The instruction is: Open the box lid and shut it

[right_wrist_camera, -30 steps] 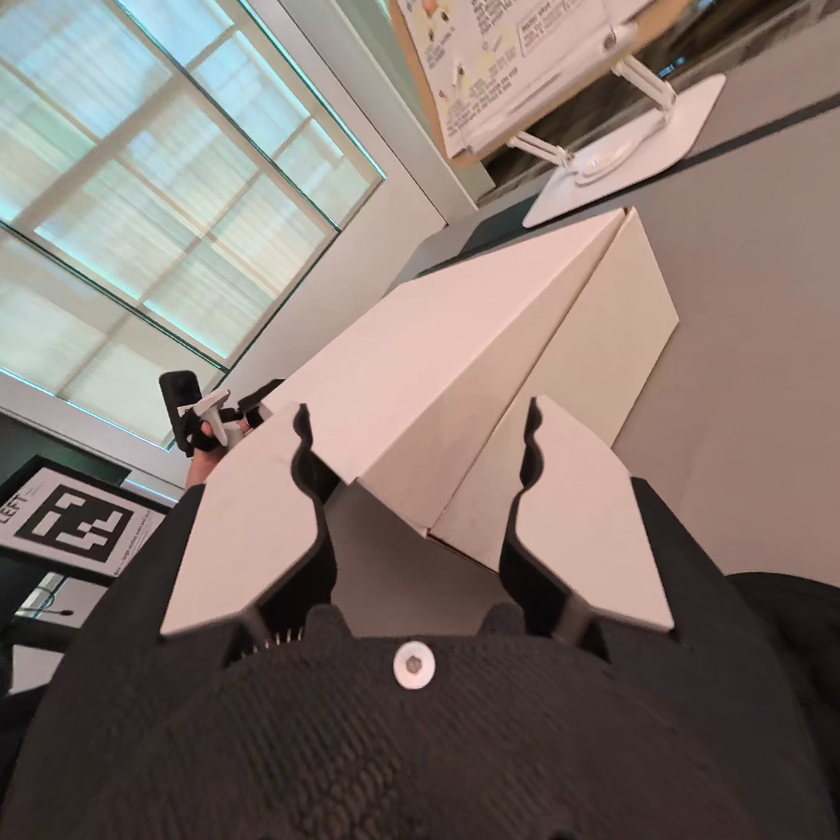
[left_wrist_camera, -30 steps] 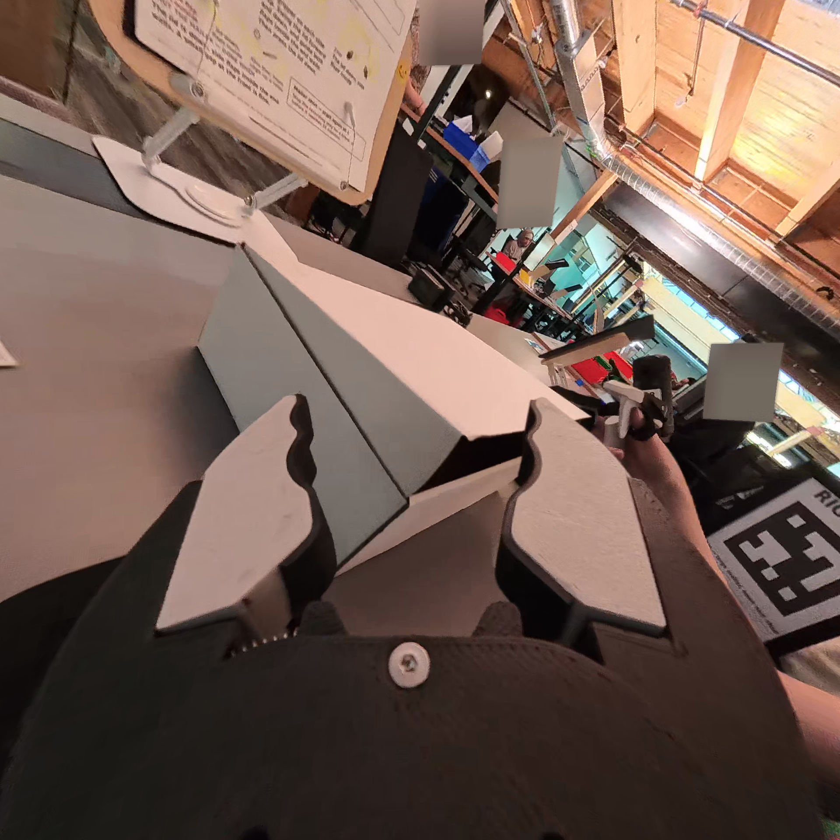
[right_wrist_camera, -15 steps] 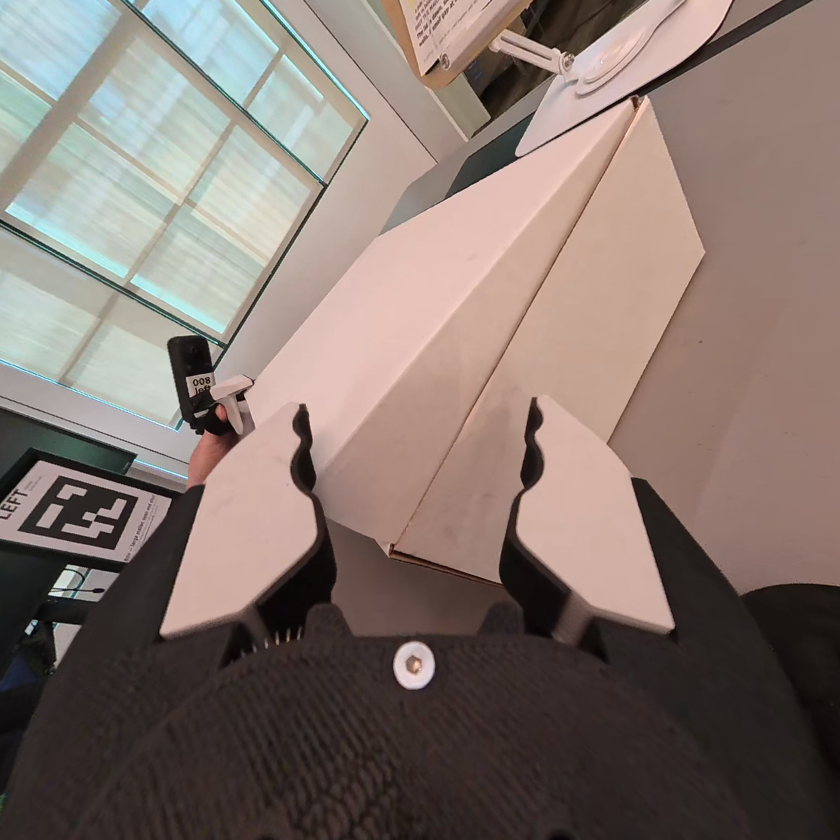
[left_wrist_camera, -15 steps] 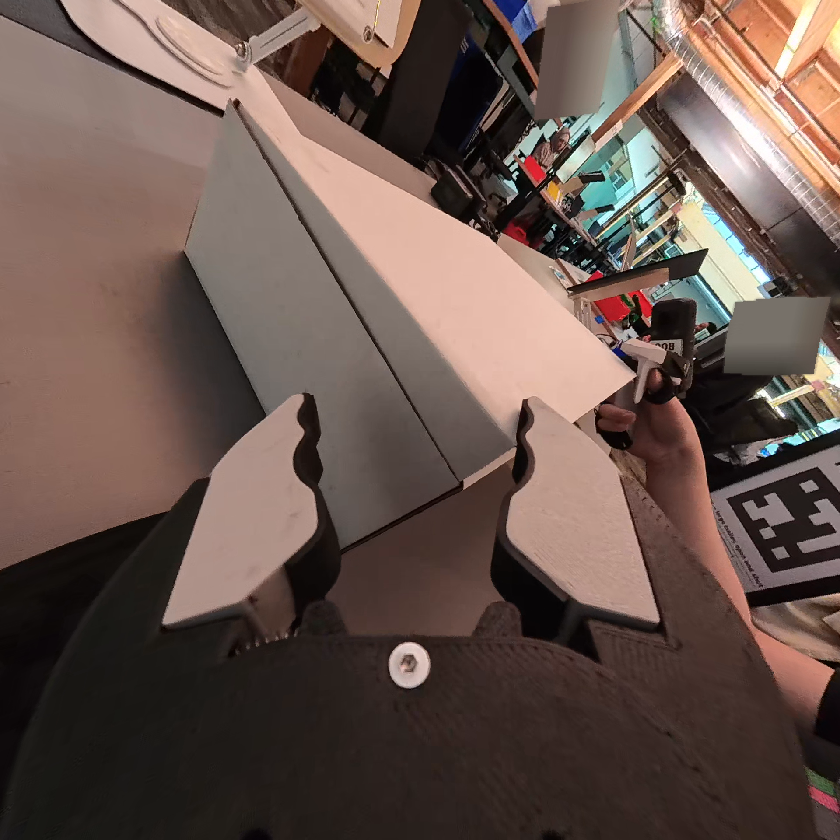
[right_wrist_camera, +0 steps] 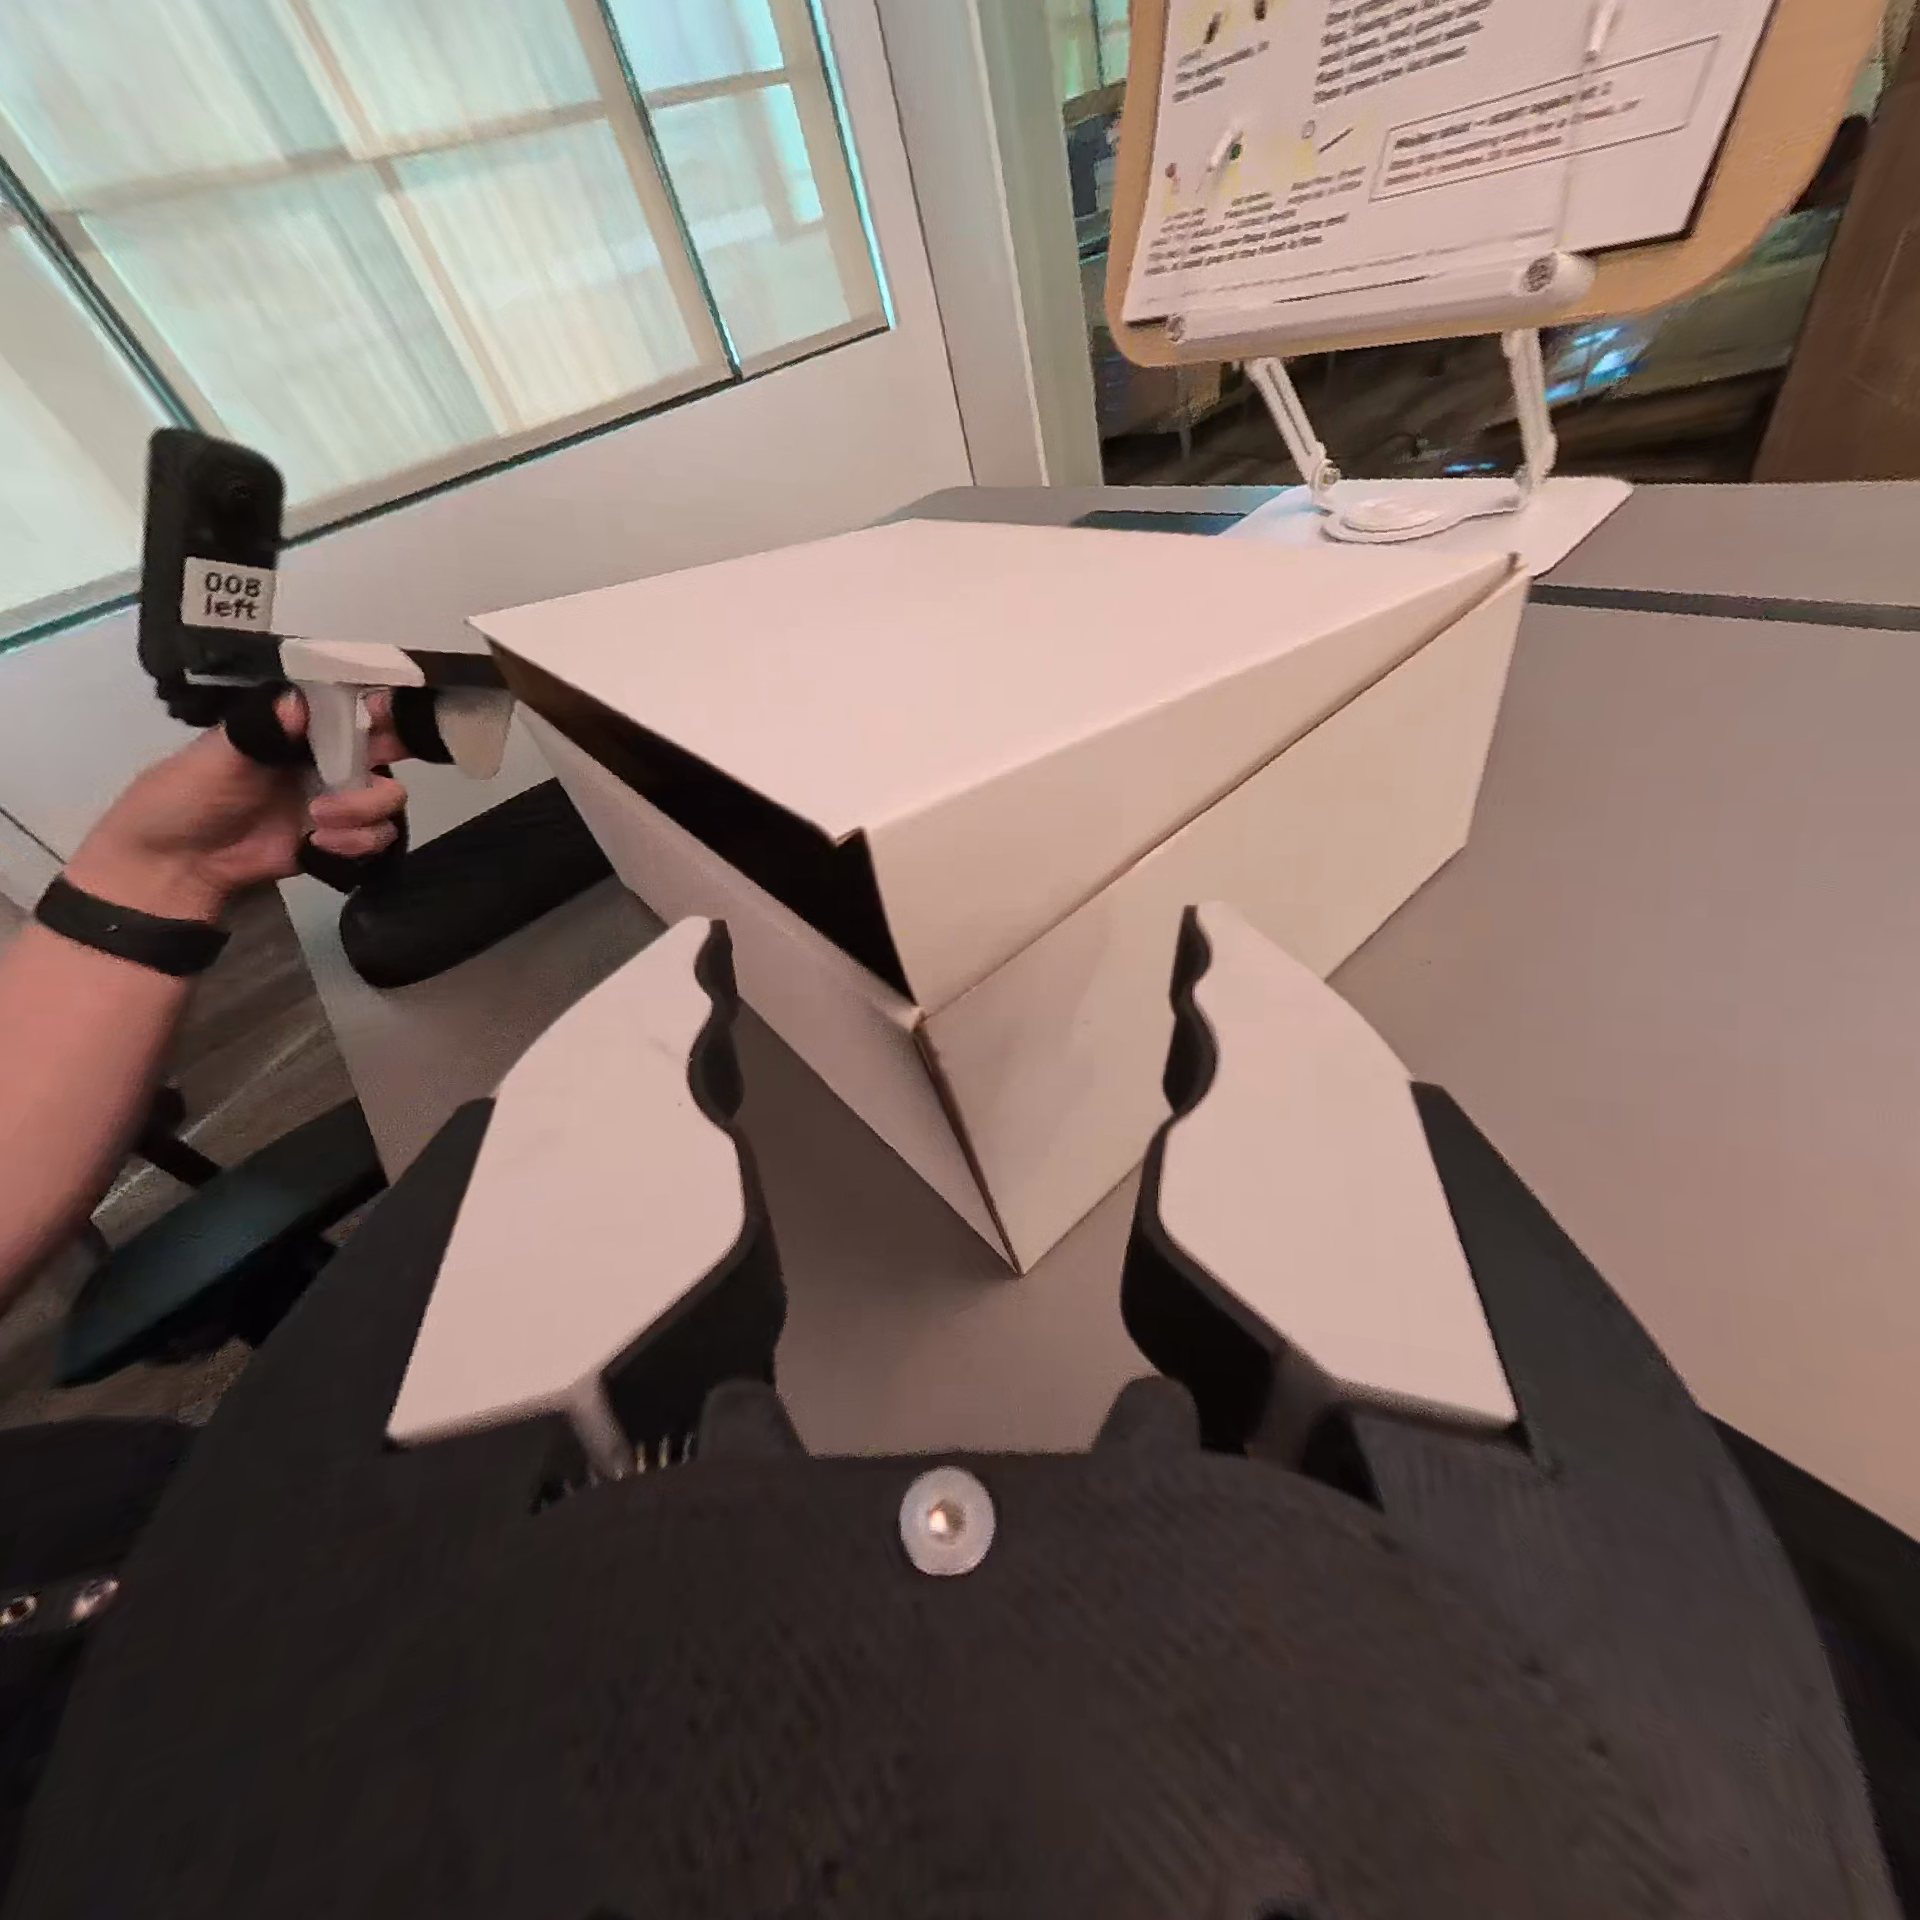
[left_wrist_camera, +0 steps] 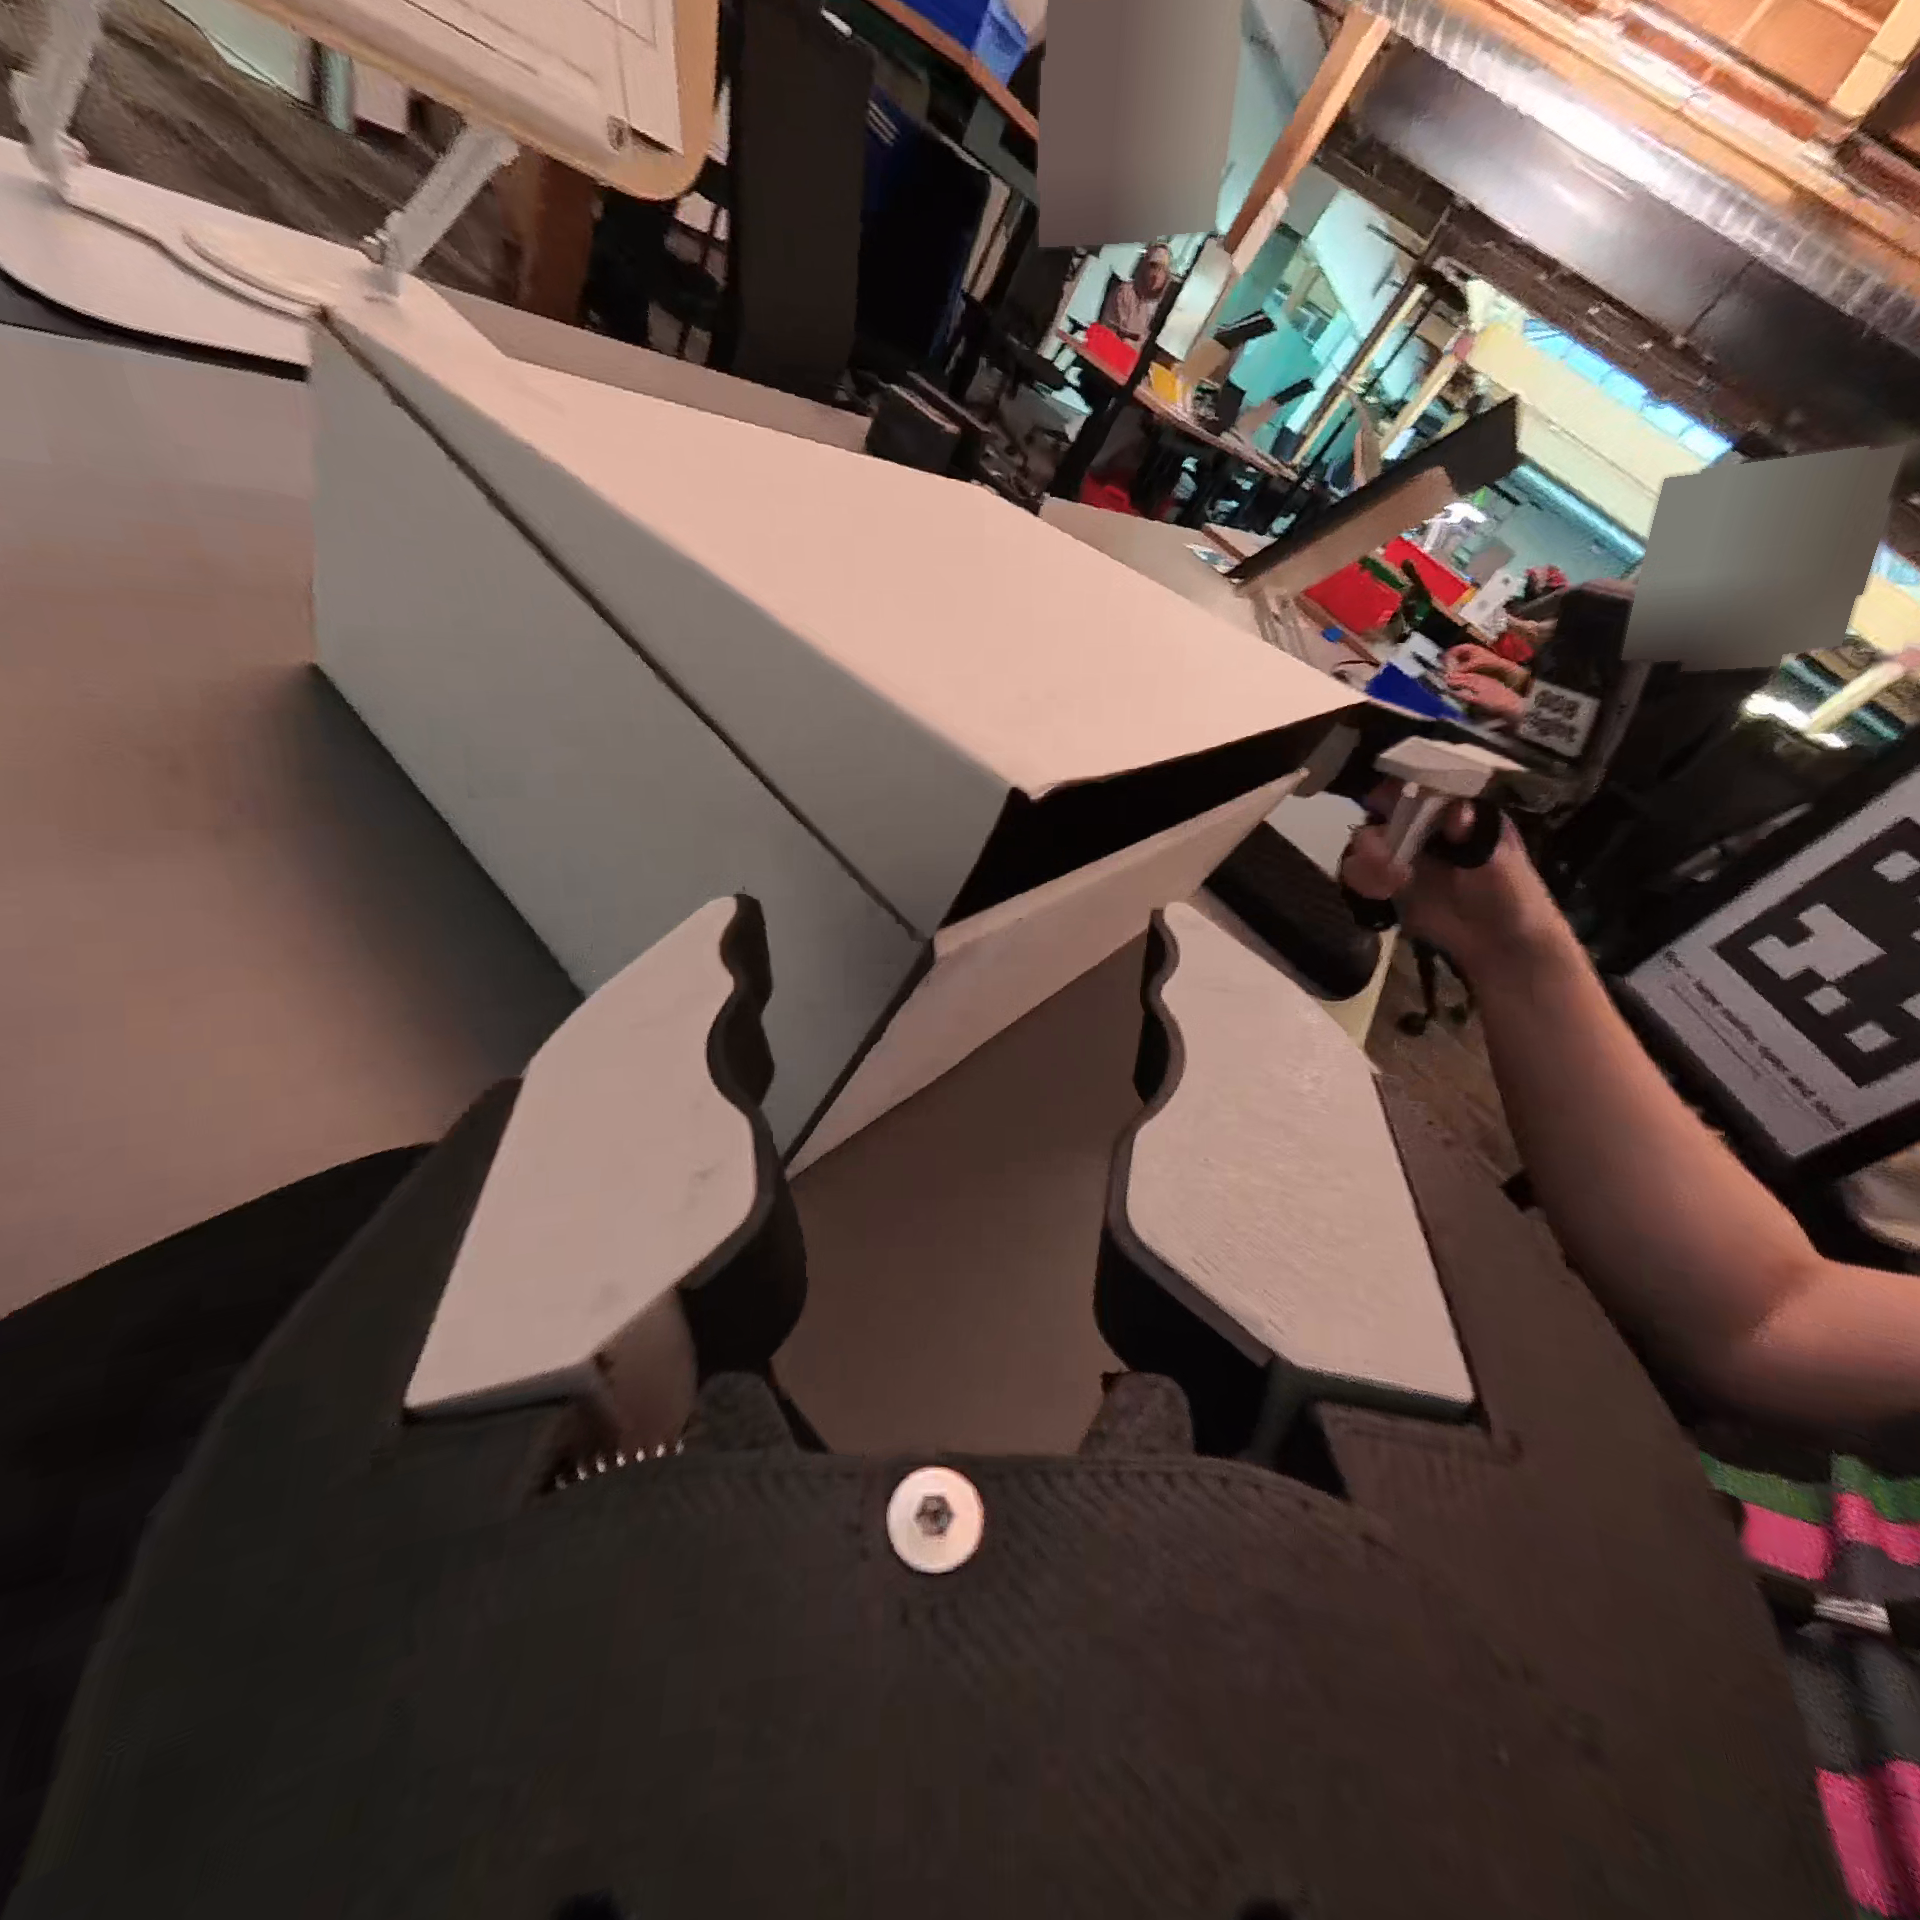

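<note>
Right wrist view: white cardboard box (right_wrist_camera: pixel 1195 862) on grey worktop (right_wrist_camera: pixel 1704 883), hinged lid (right_wrist_camera: pixel 935 665) partly raised. Both grippers' jaws open, empty; raise both front corners evenly.

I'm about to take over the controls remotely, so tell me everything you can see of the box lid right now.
The box lid is a plain white cardboard panel with folded side flaps, hinged along the box's far edge. It is part-open: its front edge is raised, leaving a dark wedge-shaped gap above the white box base. Both views show the same tilt. The left gripper is at its front corner, contact unclear. The right gripper is open, short of the box, touching nothing.
</note>
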`<state>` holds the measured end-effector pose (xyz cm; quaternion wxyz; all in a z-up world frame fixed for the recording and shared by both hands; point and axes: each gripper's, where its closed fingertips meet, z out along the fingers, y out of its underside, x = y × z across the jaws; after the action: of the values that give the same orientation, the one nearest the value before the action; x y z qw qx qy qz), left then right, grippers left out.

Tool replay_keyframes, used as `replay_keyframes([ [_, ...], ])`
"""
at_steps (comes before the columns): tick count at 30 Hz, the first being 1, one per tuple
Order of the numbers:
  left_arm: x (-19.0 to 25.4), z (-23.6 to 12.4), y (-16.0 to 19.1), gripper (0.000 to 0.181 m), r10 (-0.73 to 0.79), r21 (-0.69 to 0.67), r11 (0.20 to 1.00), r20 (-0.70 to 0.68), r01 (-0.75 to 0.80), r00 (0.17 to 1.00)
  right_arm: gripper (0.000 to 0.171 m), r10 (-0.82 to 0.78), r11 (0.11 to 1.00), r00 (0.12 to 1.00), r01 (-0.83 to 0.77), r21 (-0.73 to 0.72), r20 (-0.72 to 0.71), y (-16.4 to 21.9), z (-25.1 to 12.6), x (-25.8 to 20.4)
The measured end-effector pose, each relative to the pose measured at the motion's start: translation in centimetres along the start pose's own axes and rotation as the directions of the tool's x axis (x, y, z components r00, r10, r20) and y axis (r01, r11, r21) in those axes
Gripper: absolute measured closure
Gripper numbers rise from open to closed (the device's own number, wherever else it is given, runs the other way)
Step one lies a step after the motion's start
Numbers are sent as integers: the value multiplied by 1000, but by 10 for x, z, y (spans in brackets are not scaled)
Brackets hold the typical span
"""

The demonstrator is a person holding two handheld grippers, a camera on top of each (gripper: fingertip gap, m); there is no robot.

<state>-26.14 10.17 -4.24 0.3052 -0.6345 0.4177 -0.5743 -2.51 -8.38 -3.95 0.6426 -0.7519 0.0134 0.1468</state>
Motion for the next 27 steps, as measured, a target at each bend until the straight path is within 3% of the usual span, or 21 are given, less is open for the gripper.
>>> replay_keyframes([
  [3,10,5,-10,115,-32,37,999,-64,34,997,100,66,996,998,-67,61,15,-10,2,-2],
  [6,-1,4,-24,107,-96,49,994,-10,96,995,96,254,964,967,-254,77,7,-22,7,10],
  [8,-8,5,-34,104,-165,15,986,4,165,986,94,374,926,925,-377,29,68,-32,14,8],
  [10,-11,9,-40,105,-229,-31,973,-35,228,973,91,436,898,899,-432,-82,36,-27,22,12],
  [15,-30,21,-29,109,-248,-147,957,22,248,969,92,440,861,897,-433,-266,-37,-4,35,15],
  [20,-27,34,-6,113,-221,-276,936,14,216,975,95,513,828,858,-491,-272,13,3,39,13],
  [23,-36,36,11,110,-157,-342,925,57,167,986,95,461,828,886,-444,-343,-34,32,40,19],
  [27,-31,30,-2,128,-197,-318,934,-67,166,978,99,483,836,874,-443,-326,53,30,39,19],
])
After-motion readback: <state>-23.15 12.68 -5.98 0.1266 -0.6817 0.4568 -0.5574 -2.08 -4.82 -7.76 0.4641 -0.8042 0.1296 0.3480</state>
